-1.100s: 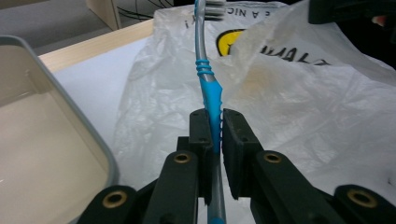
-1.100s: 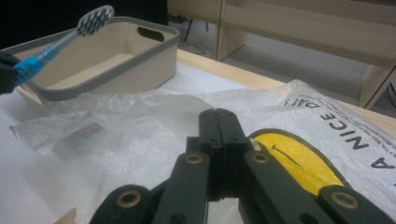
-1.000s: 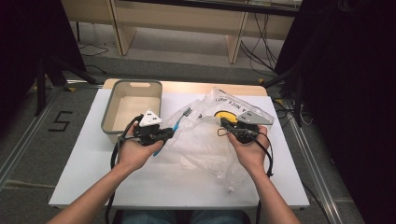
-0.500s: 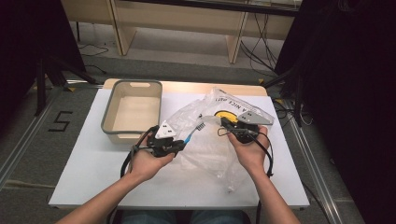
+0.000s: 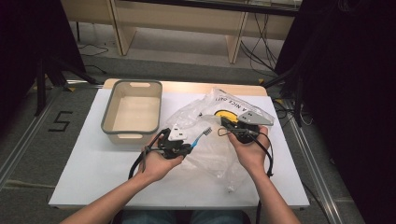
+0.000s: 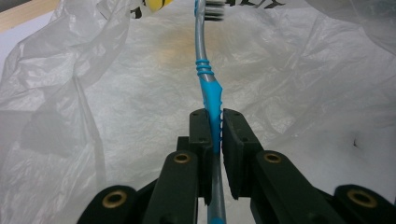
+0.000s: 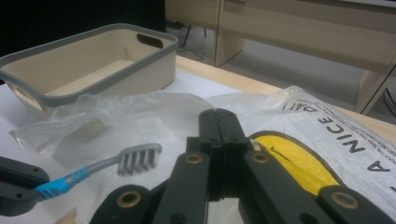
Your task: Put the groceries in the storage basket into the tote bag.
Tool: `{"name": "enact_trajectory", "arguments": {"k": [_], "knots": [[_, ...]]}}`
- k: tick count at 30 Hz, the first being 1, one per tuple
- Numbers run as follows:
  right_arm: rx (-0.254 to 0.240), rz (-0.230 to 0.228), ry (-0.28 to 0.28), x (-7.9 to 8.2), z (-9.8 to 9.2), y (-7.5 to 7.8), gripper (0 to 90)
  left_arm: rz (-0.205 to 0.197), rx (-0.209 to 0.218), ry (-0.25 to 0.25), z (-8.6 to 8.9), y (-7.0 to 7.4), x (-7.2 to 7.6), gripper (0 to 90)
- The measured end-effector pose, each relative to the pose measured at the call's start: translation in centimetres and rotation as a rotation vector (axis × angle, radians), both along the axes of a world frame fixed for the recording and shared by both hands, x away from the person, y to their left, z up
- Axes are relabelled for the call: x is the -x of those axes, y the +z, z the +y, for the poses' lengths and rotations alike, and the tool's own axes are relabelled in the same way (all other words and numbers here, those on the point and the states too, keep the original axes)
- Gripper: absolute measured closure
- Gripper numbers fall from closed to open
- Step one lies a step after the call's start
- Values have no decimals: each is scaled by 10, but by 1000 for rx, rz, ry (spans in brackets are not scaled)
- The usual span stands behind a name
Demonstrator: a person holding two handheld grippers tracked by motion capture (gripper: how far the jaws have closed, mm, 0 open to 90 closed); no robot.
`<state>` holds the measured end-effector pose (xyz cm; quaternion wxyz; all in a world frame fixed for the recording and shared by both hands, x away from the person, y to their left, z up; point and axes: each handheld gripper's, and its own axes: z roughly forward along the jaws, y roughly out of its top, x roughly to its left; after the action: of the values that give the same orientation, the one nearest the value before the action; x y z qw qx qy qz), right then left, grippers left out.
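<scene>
**Toothbrush headed for the bag**

The left gripper is clamped on the blue handle of a toothbrush, bristles aimed at the clear plastic bag on the table. The right gripper is clenched on the bag's edge (film barely visible between its jaws). Judged step: bagging the brush; next, steer the head into the mouth. The grey-rimmed bin sits apart.

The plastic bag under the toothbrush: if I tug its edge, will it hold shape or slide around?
Likely floppy: the plastic bag lies crumpled and creased on the table. Probably very light, so a tug may drag the whole sheet. The right gripper seems shut on its edge, which should anchor it while the left gripper brings the toothbrush.
</scene>
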<state>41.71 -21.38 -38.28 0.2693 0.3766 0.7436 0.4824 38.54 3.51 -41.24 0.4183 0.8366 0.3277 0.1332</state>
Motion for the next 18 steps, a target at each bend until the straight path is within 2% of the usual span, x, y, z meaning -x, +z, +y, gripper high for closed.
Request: {"name": "enact_trajectory", "arguments": {"k": [18], "knots": [[-3,-5,6,1,0,1,900,16,-41,13,-20,-8,-22,822]]}}
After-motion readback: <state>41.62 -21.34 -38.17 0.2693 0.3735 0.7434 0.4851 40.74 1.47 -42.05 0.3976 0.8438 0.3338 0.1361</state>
